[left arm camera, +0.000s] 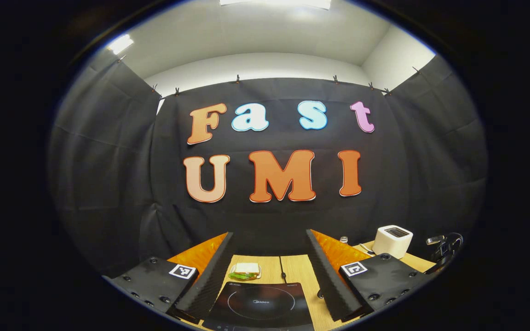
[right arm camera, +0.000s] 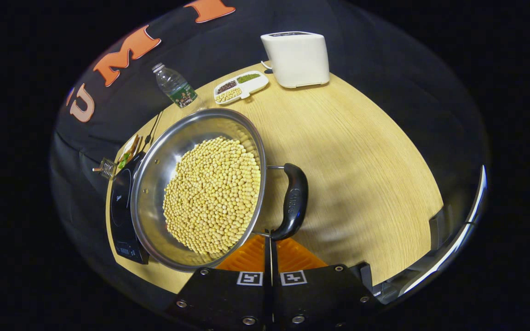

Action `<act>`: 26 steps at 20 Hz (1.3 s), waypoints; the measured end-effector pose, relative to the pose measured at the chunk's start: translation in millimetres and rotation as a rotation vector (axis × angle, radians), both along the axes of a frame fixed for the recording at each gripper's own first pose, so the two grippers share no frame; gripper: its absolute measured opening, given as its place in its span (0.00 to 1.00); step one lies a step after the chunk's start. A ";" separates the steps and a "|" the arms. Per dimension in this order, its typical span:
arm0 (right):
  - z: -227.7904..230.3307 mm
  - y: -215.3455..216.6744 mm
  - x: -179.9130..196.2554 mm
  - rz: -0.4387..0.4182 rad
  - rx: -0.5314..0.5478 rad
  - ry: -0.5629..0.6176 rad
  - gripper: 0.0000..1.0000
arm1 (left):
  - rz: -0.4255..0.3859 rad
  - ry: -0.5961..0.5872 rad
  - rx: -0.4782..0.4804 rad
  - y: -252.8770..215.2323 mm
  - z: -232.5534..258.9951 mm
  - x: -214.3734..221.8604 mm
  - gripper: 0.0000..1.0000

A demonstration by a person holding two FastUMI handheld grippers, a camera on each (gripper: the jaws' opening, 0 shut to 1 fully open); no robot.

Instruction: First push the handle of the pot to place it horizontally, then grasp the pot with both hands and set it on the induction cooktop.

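We held the right gripper (right arm camera: 270,236) closed at the steel bean-filled pot's (right arm camera: 200,188) black handle (right arm camera: 294,200) — nudge sideways gently (left gripper (left arm camera: 269,271) spread).

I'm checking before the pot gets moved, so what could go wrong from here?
1. The pot is heaped with beans; tipping it could spill them.
2. The right tool is shut by the handle; a push there may slide the pot into the cooktop.
3. The left tool is open, away from the pot.

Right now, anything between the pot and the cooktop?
Nothing visible. The pot of beans sits beside the induction cooktop, its rim overlapping the near edge. The sandwich lies past the cooktop's far end.
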State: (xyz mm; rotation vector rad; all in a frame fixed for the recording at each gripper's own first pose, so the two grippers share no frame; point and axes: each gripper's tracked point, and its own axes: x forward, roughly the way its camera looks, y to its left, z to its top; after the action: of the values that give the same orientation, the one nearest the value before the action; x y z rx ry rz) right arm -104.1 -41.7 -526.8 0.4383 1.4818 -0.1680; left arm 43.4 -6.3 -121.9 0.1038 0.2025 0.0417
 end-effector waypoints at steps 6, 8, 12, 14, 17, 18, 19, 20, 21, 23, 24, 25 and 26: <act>-2.2 -5.2 8.6 -0.013 0.013 0.010 0.00 | 0.004 0.010 0.001 4.1 -5.6 0.8 1.00; -3.5 -8.7 13.1 -0.015 0.018 0.015 0.00 | 0.002 0.019 0.006 5.0 -9.4 2.0 1.00; -4.8 -18.1 26.6 -0.042 0.017 0.004 0.00 | 0.020 0.027 0.032 18.0 -8.7 0.9 1.00; -7.5 -22.6 36.0 -0.035 -0.008 0.001 0.00 | 0.030 0.027 0.029 22.7 -9.5 0.1 1.00; -11.4 -29.9 45.1 -0.019 -0.065 -0.002 0.00 | 0.035 0.033 0.024 27.2 -13.4 -1.7 0.99; -12.4 -30.4 47.8 -0.005 -0.084 -0.003 0.00 | 0.036 0.038 0.023 29.1 -15.5 -2.6 1.00; -13.2 -31.4 51.0 0.011 -0.102 -0.005 0.00 | 0.039 0.043 0.022 31.0 -18.1 -2.7 0.99; -14.7 -33.0 55.3 0.023 -0.118 -0.008 0.00 | 0.042 0.050 0.021 33.3 -20.5 -2.8 1.00; -15.3 -33.7 58.2 0.029 -0.130 -0.010 0.00 | 0.046 0.054 0.018 35.2 -21.9 -3.7 1.00; -18.3 -34.6 65.7 0.039 -0.146 -0.018 0.00 | 0.052 0.062 0.020 38.3 -24.1 -3.9 1.00; -20.6 -35.6 68.9 0.045 -0.159 -0.025 0.00 | 0.050 0.067 0.025 39.9 -24.9 -5.4 1.00; -22.5 -36.4 70.2 0.055 -0.172 -0.028 0.00 | 0.045 0.072 0.038 41.1 -25.4 -6.9 1.00; -23.1 -37.6 71.1 0.065 -0.187 -0.028 0.00 | 0.044 0.067 0.044 44.0 -24.3 -7.6 1.00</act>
State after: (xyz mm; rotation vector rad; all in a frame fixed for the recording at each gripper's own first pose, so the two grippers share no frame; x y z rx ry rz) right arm -33.0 -79.3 -549.9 0.2406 1.4361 -0.2452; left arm 35.7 37.7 -146.2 0.1447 0.2711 0.0869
